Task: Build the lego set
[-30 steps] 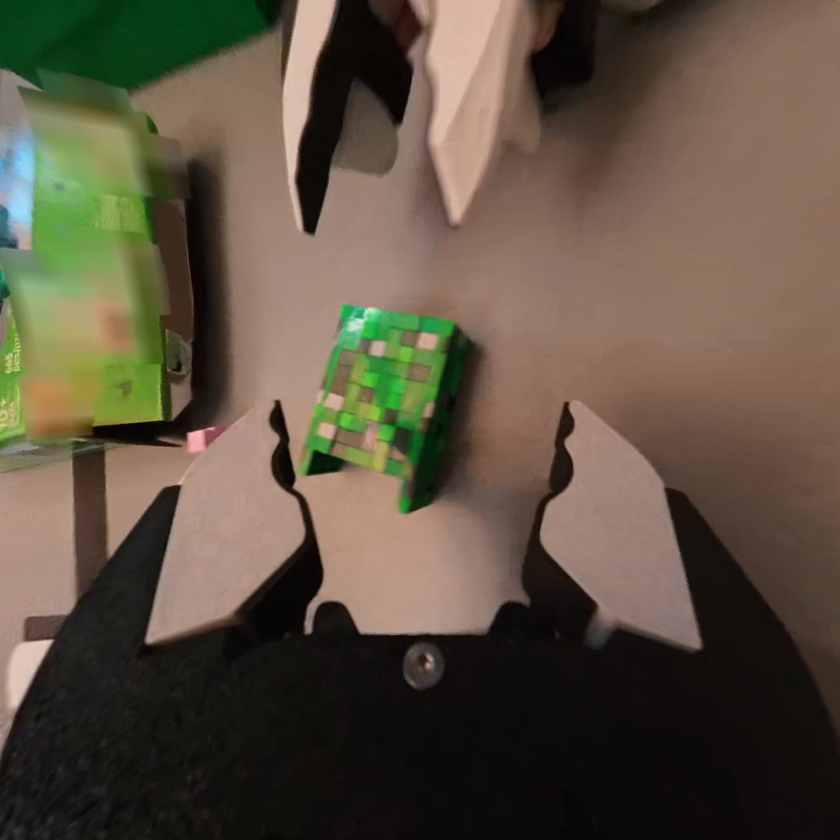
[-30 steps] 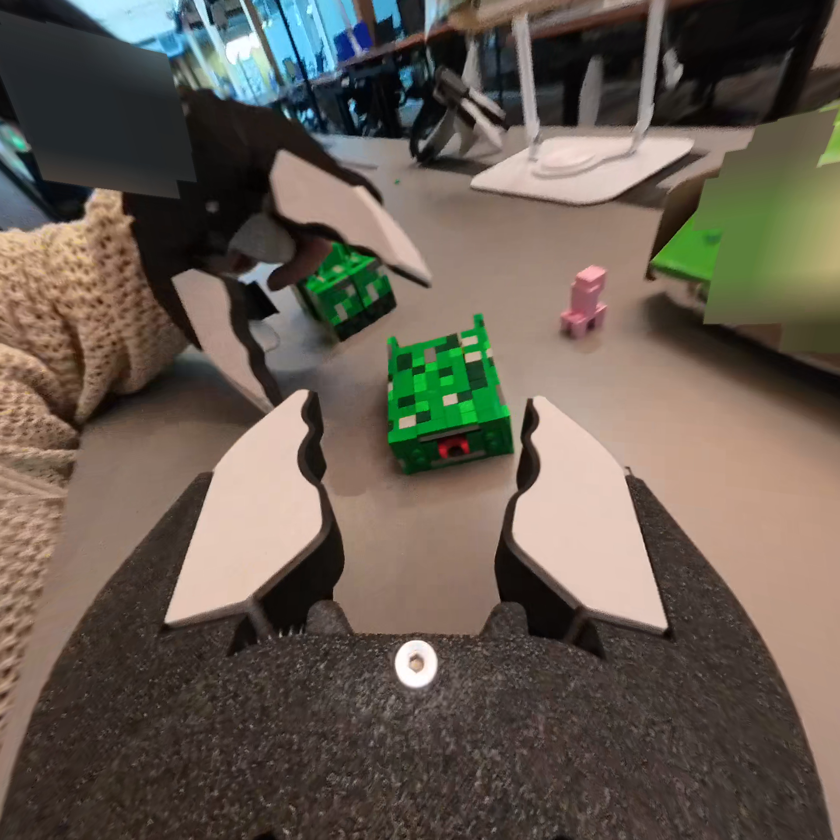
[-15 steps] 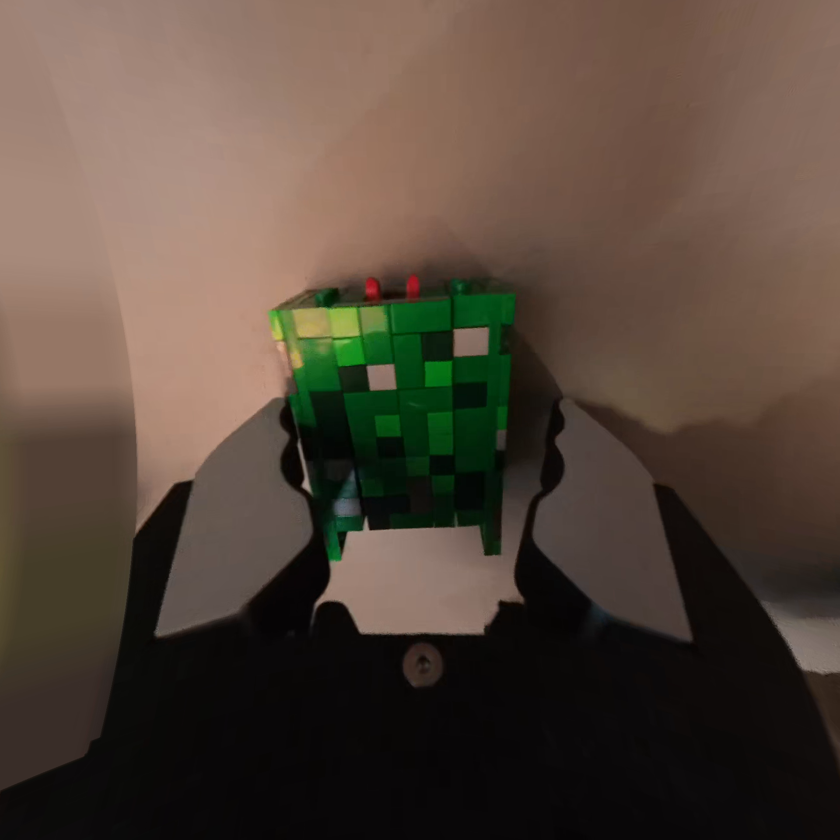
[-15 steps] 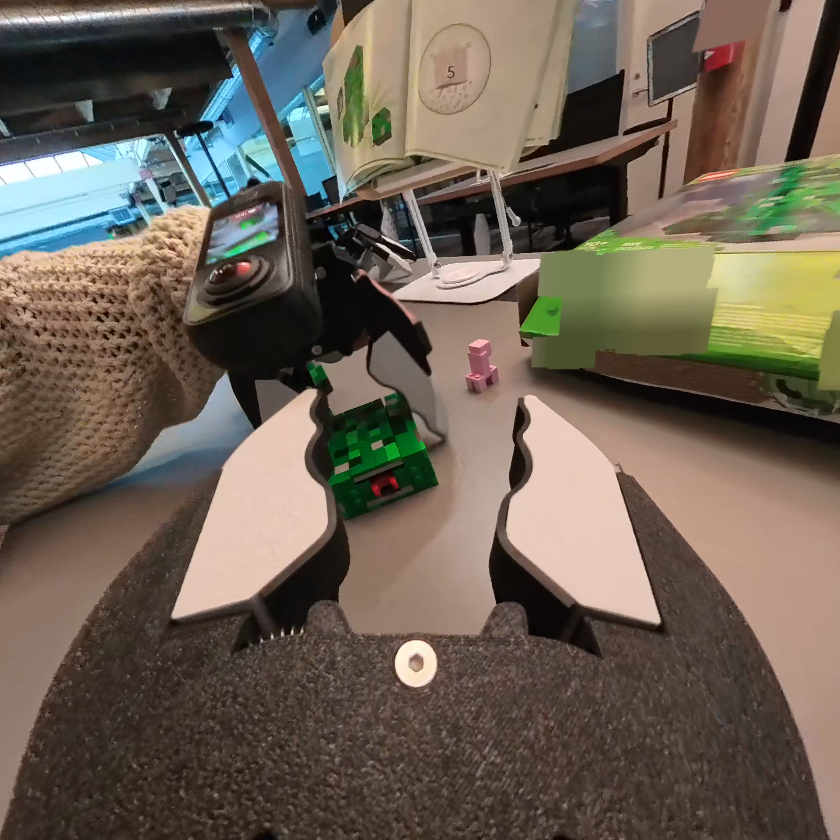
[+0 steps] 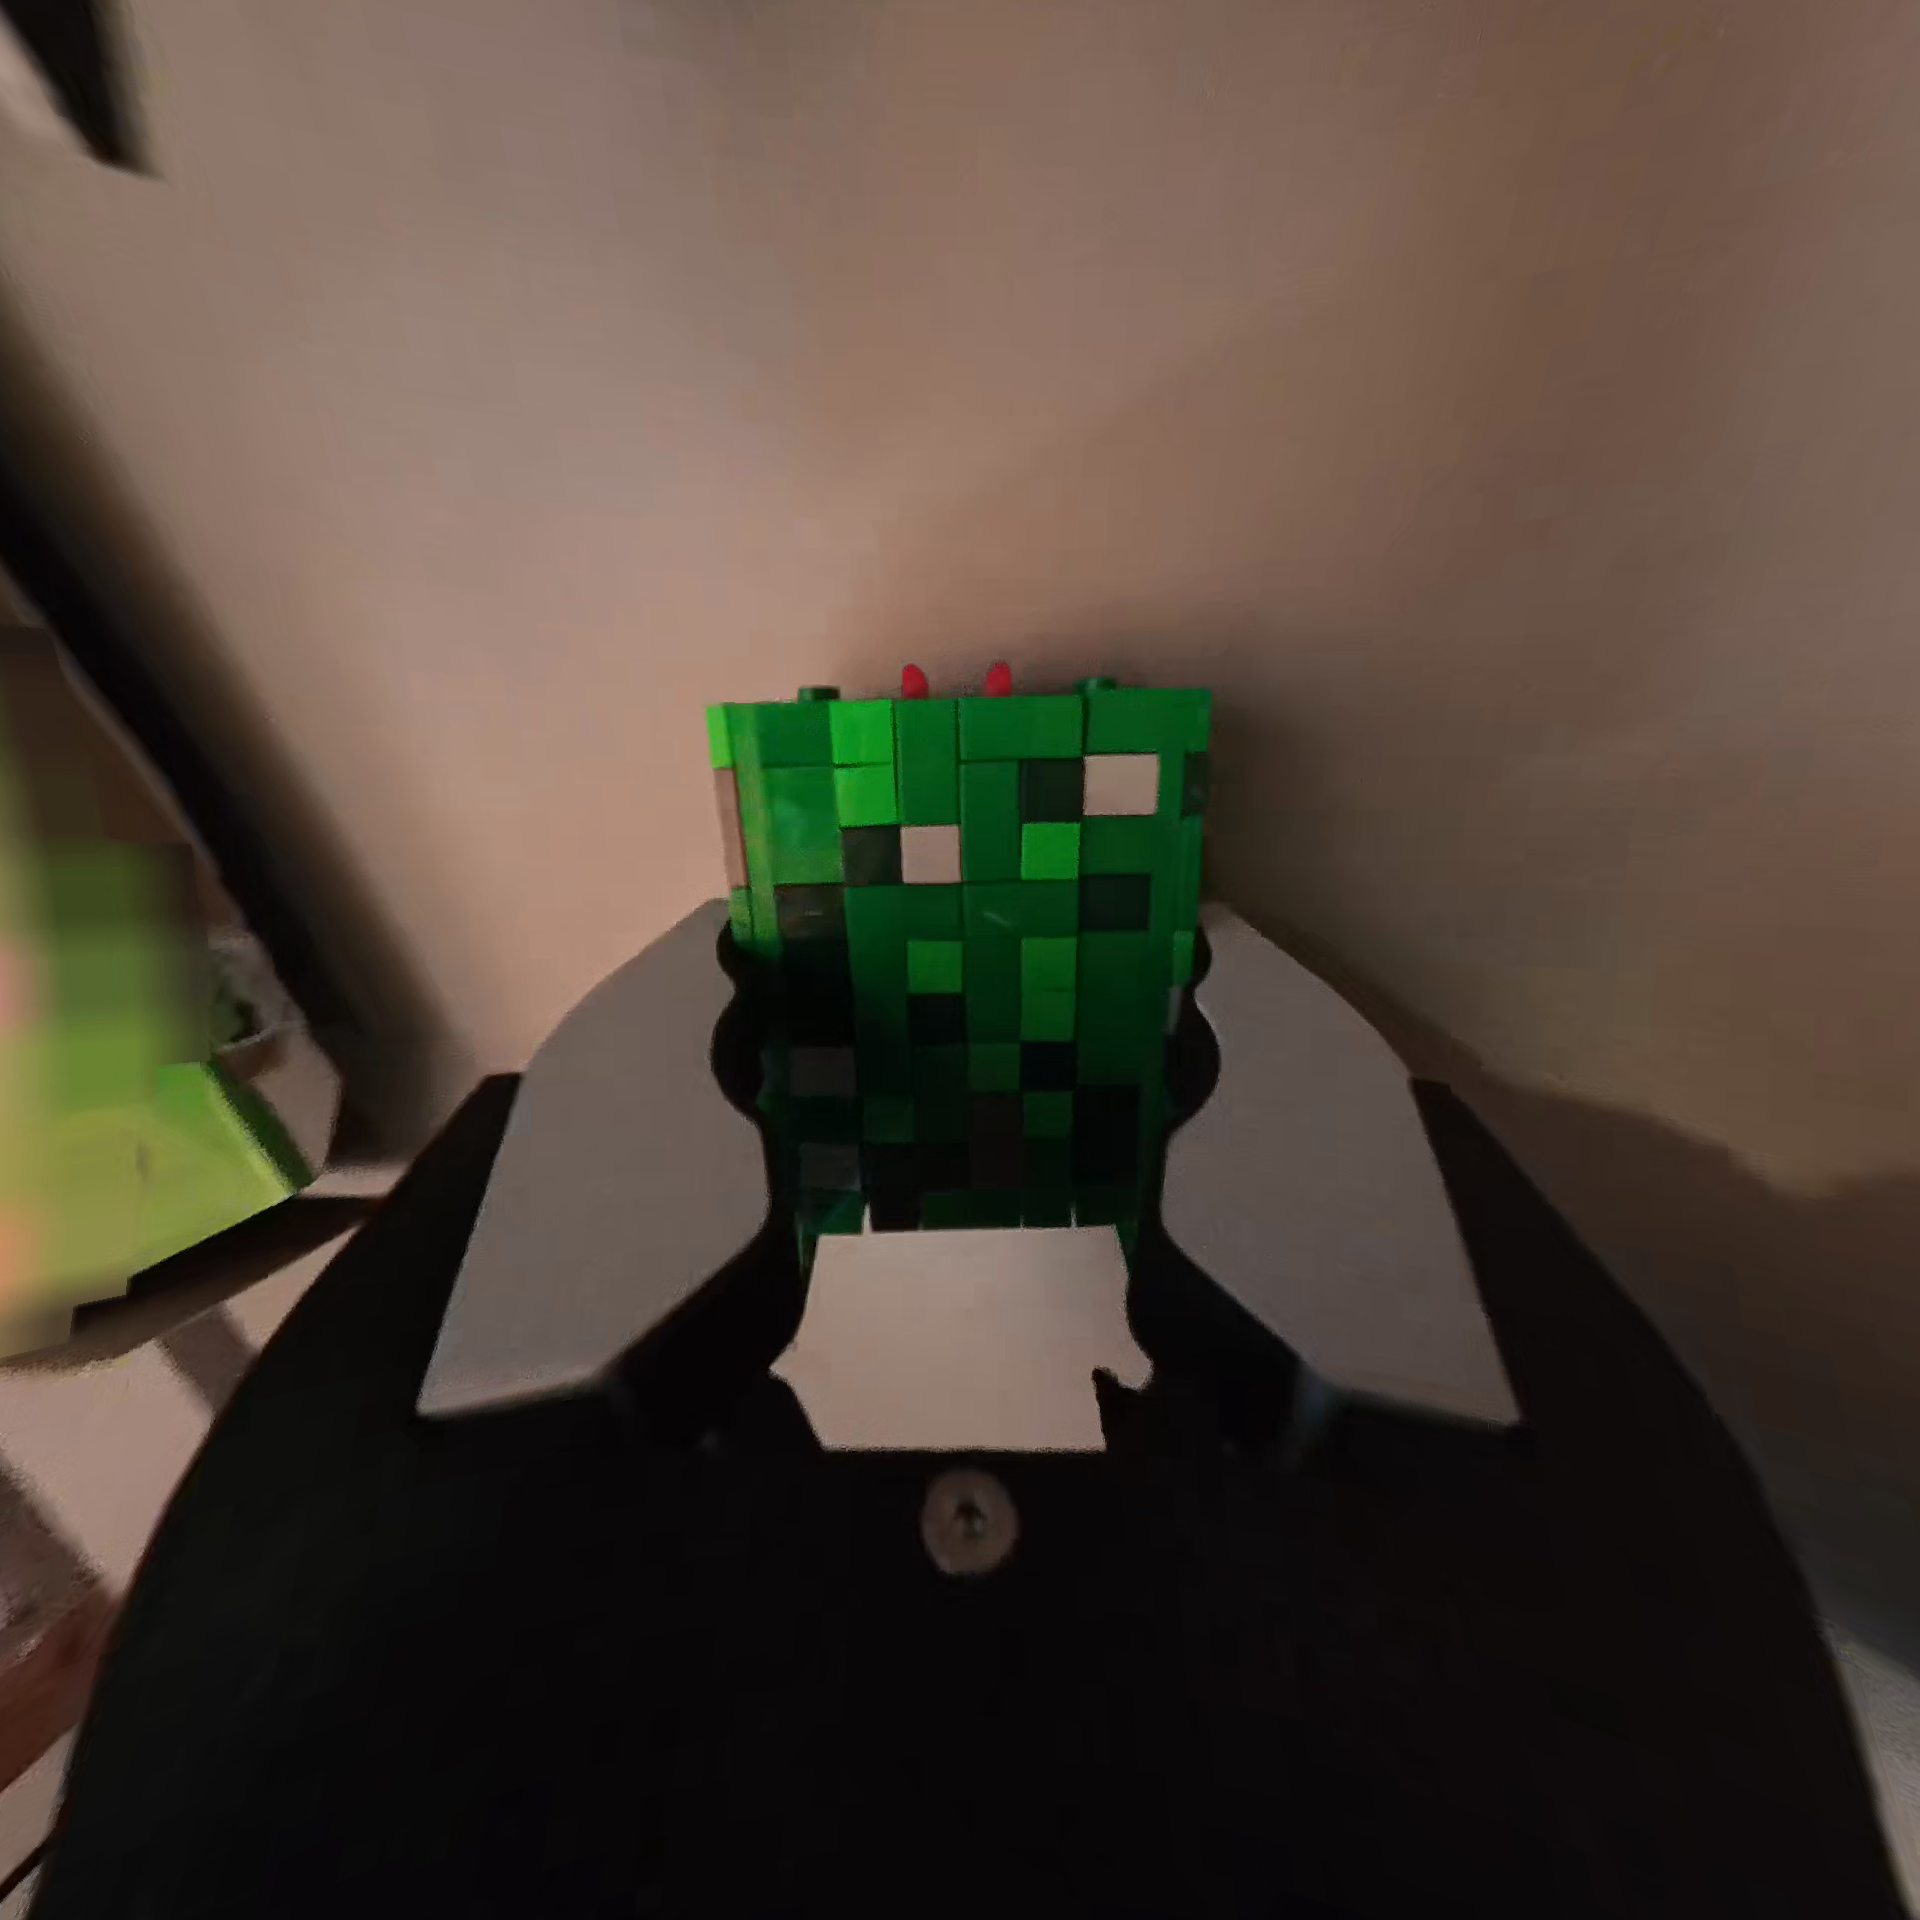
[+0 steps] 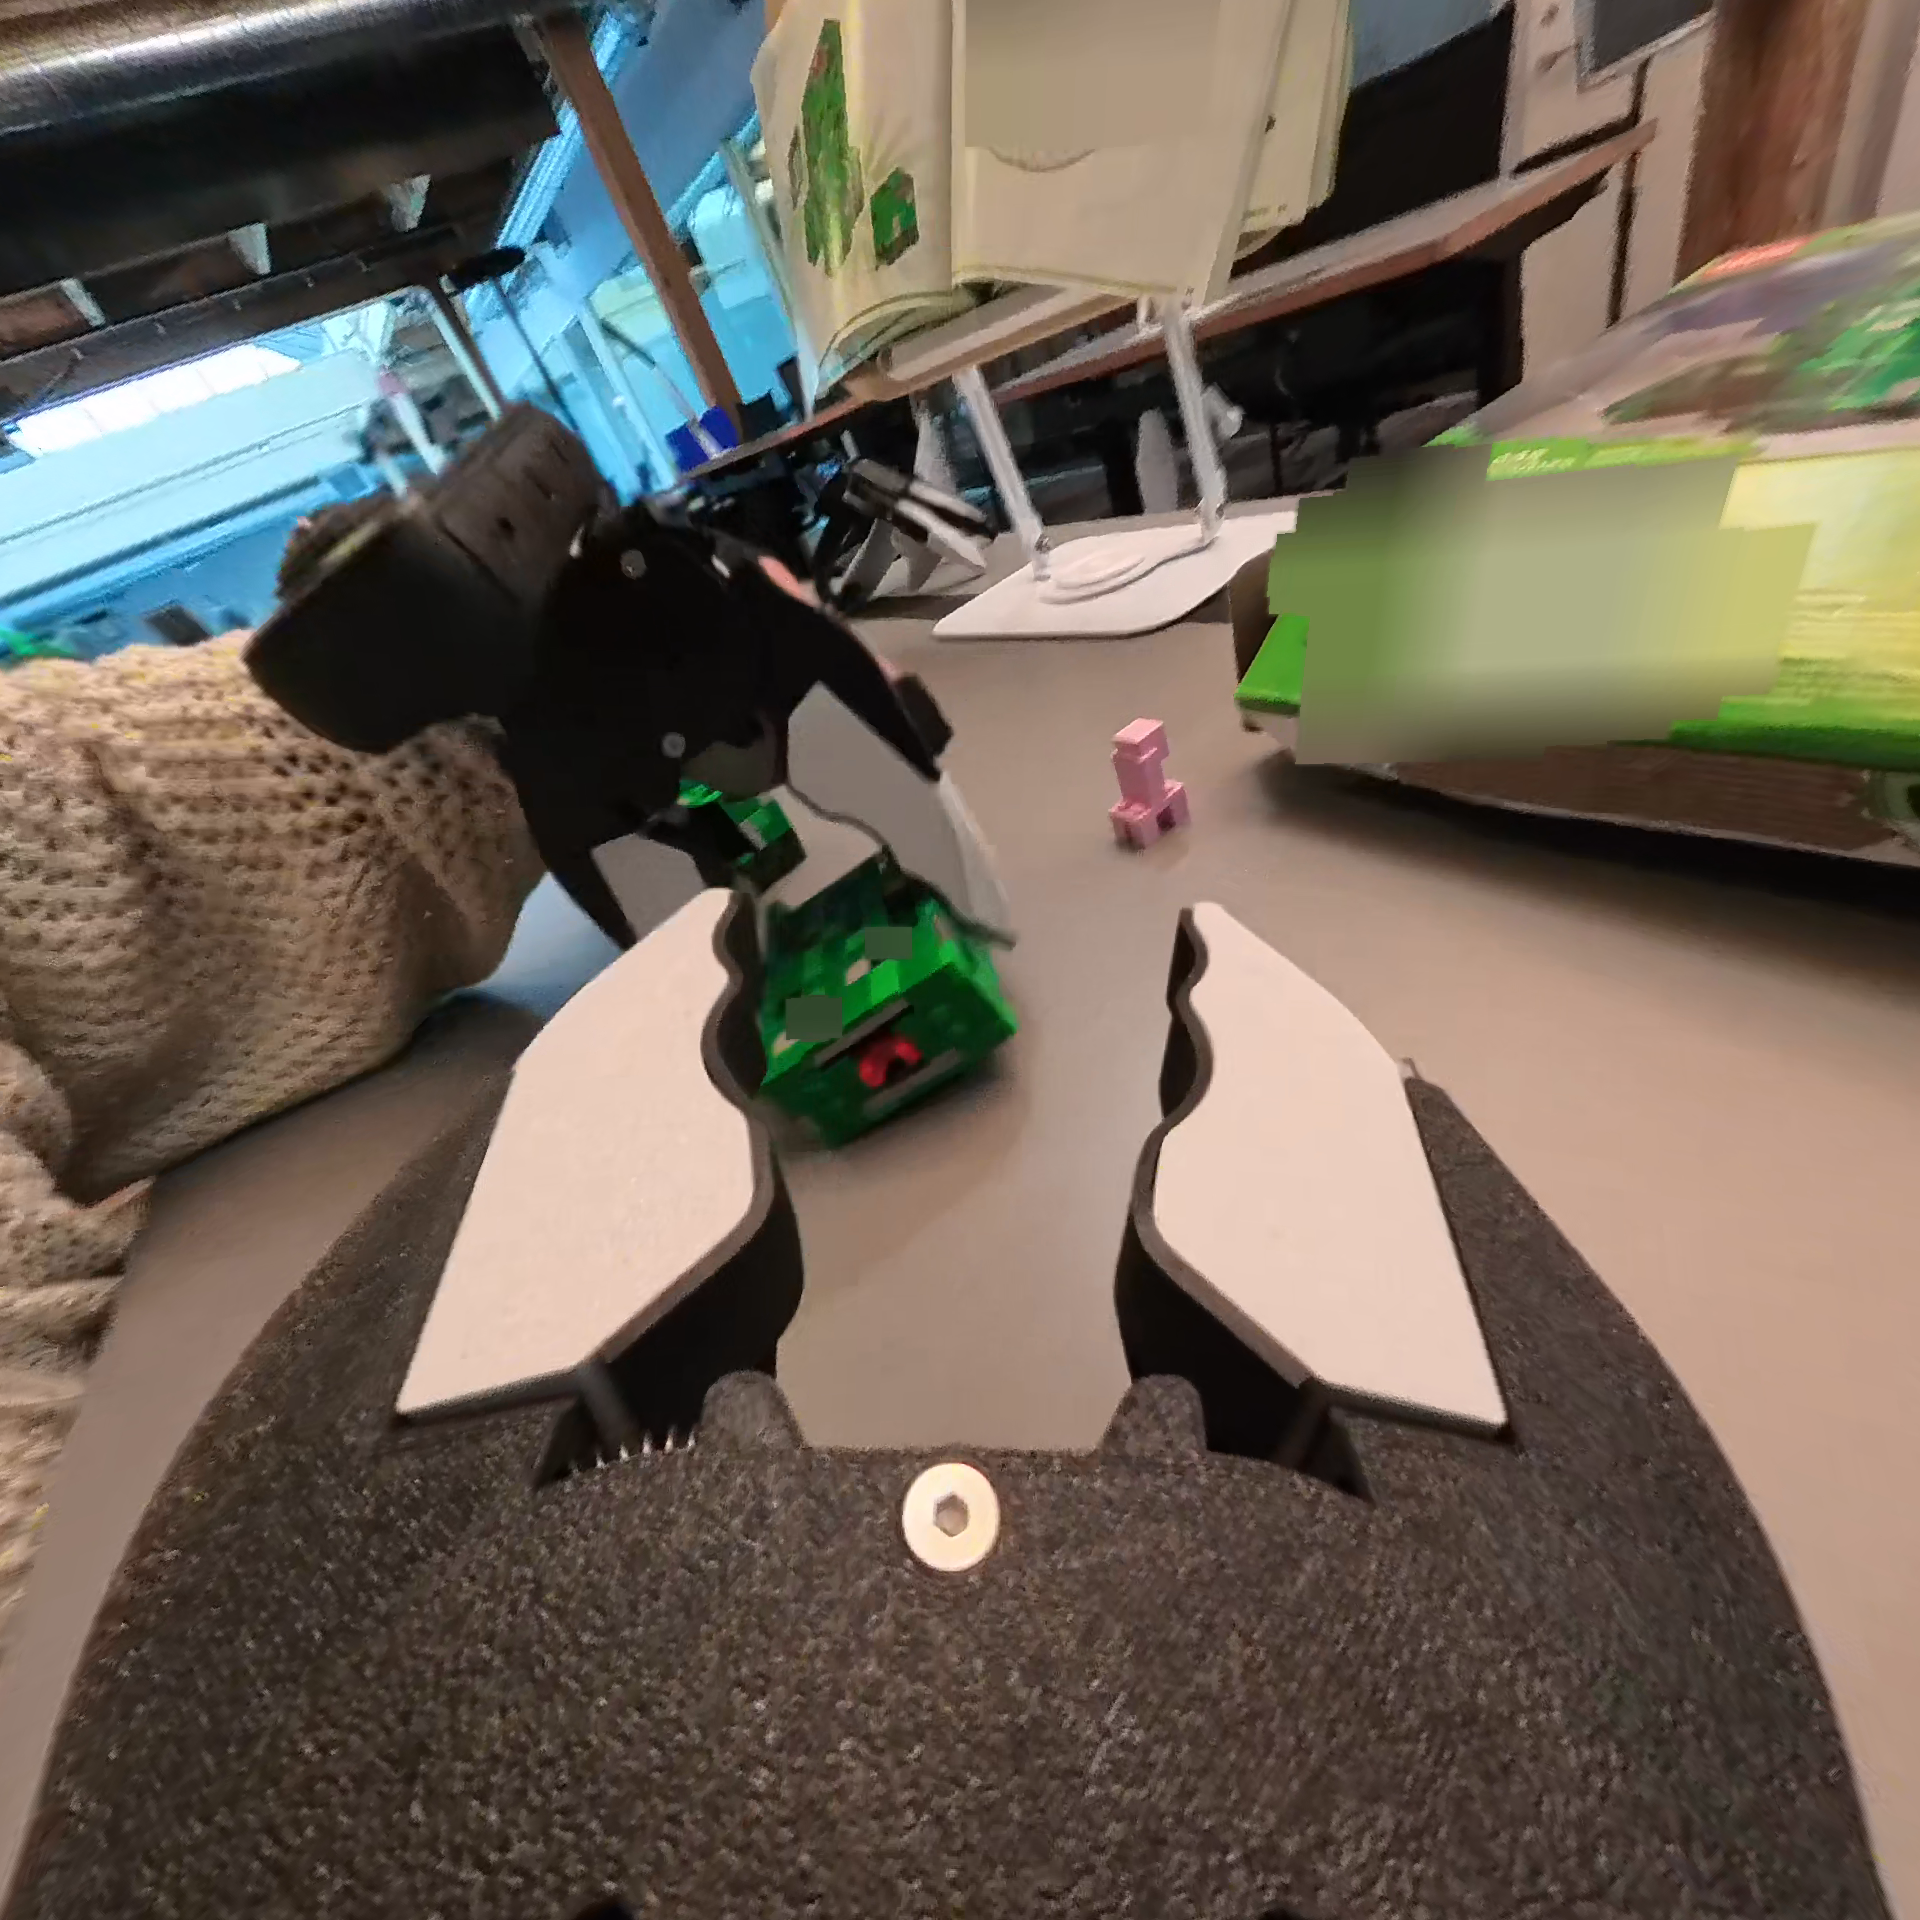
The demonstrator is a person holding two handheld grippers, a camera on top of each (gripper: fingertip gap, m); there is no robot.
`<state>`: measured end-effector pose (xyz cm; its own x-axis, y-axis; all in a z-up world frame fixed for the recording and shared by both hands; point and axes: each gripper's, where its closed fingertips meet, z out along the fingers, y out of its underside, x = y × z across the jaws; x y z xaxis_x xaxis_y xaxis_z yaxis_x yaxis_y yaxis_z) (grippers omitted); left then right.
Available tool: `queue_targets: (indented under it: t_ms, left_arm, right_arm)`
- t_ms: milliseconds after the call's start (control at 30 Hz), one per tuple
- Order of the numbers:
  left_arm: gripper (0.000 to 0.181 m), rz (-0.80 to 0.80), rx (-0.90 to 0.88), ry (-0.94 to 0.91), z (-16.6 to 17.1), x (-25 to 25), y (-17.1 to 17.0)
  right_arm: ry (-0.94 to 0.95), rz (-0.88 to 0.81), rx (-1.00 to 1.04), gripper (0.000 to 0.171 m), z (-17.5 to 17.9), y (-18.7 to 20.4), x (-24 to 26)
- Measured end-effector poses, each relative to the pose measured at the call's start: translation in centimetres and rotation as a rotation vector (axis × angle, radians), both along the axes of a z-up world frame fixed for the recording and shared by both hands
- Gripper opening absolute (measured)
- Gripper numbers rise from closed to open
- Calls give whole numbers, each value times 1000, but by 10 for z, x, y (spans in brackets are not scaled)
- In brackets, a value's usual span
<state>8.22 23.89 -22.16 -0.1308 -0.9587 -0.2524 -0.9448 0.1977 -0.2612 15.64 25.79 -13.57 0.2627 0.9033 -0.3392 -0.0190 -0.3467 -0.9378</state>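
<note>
Two grippers are in play over a grey table (image 6: 1351, 1039), and the risks can be ranked from the largest thing down. A green set box (image 6: 1662, 644), propped at the table's right edge, lies close enough that it could be knocked by a wide swing of the loaded arm. Next, the left gripper (image 5: 961, 997) is seen closed against both sides of the green block body (image 5: 966, 935), which is gripped low on its flanks while its upper part and red pins (image 5: 954, 681) stick out past the fingertips; in the right wrist view the body (image 6: 883, 997) appears tilted, one end near or on the table. With so much of it unsupported, the body could be levered out of the pads, or a seam between plates could be split if the squeeze is uneven. The right gripper (image 6: 961, 997) is held wide apart with nothing between its fingers, just in front of the body, so a hasty closing could strike it off-centre. A second green block piece (image 6: 743, 826) lies behind the left gripper and could be swept aside unseen. Smallest, a pink figure (image 6: 1148, 784) stands well apart on the table and would be toppled by a slight brush.
</note>
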Motion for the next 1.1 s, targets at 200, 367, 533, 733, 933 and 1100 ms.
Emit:
queue_targets:
  t_ms: [200,367,533,733,933,1100]
  left_arm:
    - [77,43,354,-237,39,13,13]
    - [77,21,641,-363,73,24,10]
    - [77,-29,850,-394,88,29,1]
    - [105,71,905,-495,99,27,-2]
    - [117,267,746,-642,115,0,-24]
    - [114,438,708,-790,130,-49,-55]
  right_arm:
    - [-47,107,-200,82,-14,-22,-33]
    - [-41,106,-115,70,2,-31,-57]
    - [-70,102,-17,48,9,-37,-64]
    - [-80,107,64,38,13,-43,-65]
    - [-173,44,229,37,3,-41,-62]
    - [-196,-23,447,37,19,-41,-60]
